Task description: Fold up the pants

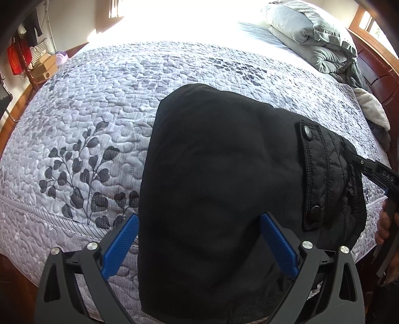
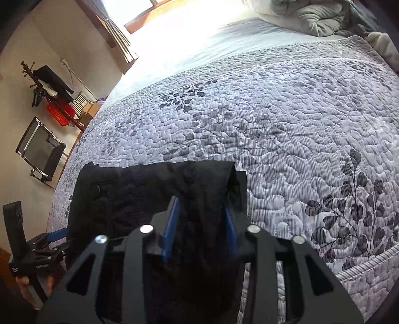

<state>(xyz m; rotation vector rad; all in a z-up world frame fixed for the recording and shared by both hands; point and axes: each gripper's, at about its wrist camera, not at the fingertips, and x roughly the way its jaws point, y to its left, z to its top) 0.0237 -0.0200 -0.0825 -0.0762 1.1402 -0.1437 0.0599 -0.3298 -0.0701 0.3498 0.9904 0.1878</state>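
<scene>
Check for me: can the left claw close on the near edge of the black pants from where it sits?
Probably yes. The left claw is open with the black pants already between its blue fingers, and nothing else lies between them on the quilt.

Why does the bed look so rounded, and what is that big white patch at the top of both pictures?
Left wrist view: the fisheye lens bulges the quilted bedspread into a dome, and sunlight burns its far part to blank white; the black pants show almost no detail. Right wrist view: the same curving, glare below the window, and the cloth between the right gripper fingers is too dark to read.
</scene>
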